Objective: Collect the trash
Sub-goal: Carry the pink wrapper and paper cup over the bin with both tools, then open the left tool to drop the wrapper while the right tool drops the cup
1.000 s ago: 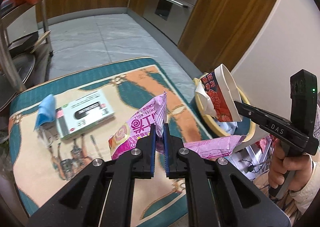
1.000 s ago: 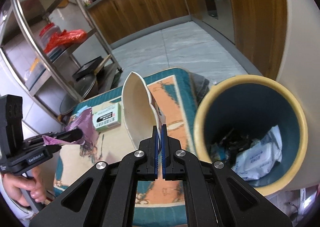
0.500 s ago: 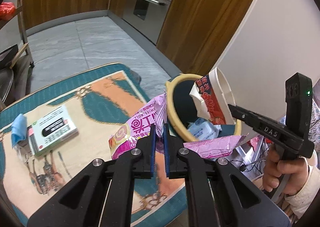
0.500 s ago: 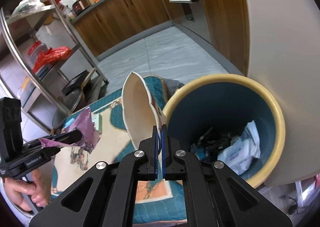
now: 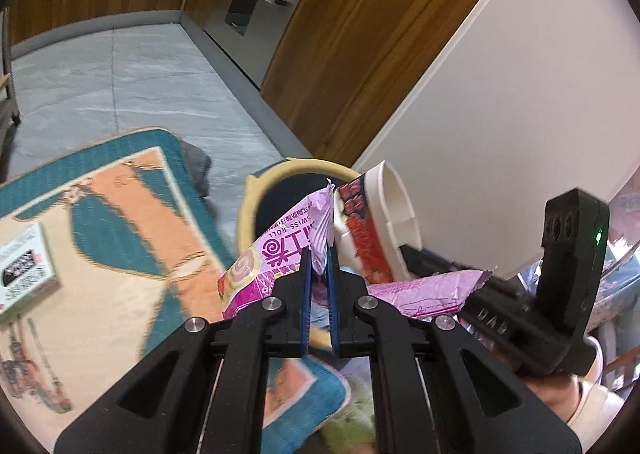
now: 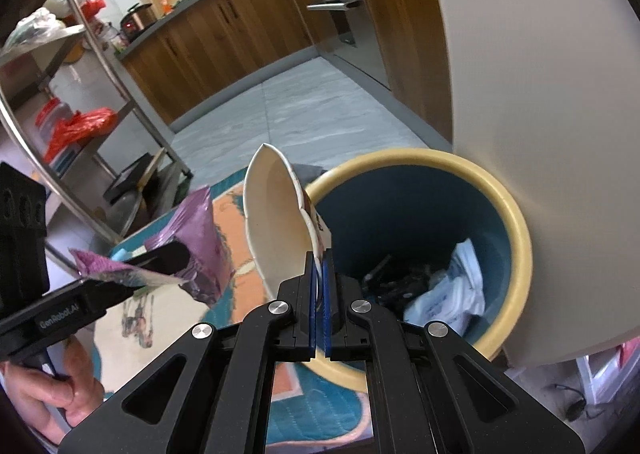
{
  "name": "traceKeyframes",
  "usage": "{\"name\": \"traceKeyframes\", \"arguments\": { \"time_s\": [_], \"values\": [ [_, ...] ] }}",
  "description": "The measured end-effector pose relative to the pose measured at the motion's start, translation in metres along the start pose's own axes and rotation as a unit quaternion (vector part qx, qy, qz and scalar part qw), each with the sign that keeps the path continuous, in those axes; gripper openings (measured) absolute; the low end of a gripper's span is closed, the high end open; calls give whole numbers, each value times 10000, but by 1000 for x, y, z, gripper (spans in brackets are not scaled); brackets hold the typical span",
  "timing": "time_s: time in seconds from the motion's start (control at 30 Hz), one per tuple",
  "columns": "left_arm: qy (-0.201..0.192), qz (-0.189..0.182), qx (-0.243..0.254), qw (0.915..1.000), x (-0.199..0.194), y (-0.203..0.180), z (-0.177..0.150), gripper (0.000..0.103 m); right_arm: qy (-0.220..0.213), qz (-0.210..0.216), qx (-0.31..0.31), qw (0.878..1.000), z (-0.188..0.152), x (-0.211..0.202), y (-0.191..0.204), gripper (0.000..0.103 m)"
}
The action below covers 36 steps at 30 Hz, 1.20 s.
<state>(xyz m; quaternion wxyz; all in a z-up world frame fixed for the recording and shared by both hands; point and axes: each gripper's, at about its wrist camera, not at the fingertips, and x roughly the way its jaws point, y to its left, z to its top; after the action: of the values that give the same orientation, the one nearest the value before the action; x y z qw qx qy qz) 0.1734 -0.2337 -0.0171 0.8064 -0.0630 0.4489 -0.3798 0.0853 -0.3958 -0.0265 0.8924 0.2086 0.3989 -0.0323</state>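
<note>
My left gripper is shut on a pink Swiss roll wrapper, held over the near rim of the yellow-rimmed blue bin. My right gripper is shut on the wall of a crushed white paper cup with red print, tilted at the bin's left rim. In the left wrist view the cup hangs just right of the wrapper. From the right wrist the wrapper shows at the left, over the mat. The bin holds white packets and dark scraps.
A patterned teal and orange mat covers the table, with a small green box at its left. A white wall stands right behind the bin. A steel shelf rack and wooden cabinets lie beyond the grey floor.
Both grippers have carried their loads to the right, toward the bin. The wrapper now hangs over the bin's near rim, and the cup sits at its left rim.
</note>
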Motion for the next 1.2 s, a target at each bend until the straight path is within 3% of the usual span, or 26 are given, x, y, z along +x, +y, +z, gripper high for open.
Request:
{"name": "traceKeyframes", "arguments": {
  "time_s": [0.23, 0.4, 0.67, 0.77, 0.9, 0.97, 1.2],
  "values": [
    [266, -240, -88, 9993, 36, -10, -6, 7, 348, -328, 57, 9988, -8, 12, -15, 4],
    [410, -603, -440, 9964, 55, -10, -12, 7, 533, -384, 100, 9978, -13, 18, -22, 4],
    [557, -696, -507, 9947, 69, -13, -18, 7, 660, -495, 122, 9965, -17, 19, -30, 4],
    [628, -662, -478, 9947, 71, -13, -20, 16, 716, -533, 162, 9959, -18, 20, -33, 4],
    [639, -646, -504, 9946, 71, -13, -19, 46, 787, -557, 185, 9952, -18, 23, -34, 6],
    [605, -641, -533, 9947, 68, -12, -19, 50, 775, -591, 167, 9951, -18, 22, -33, 9],
    [474, -682, -601, 9947, 56, -5, -13, 51, 636, -629, 287, 9956, -15, 16, -38, 11]
  ]
}}
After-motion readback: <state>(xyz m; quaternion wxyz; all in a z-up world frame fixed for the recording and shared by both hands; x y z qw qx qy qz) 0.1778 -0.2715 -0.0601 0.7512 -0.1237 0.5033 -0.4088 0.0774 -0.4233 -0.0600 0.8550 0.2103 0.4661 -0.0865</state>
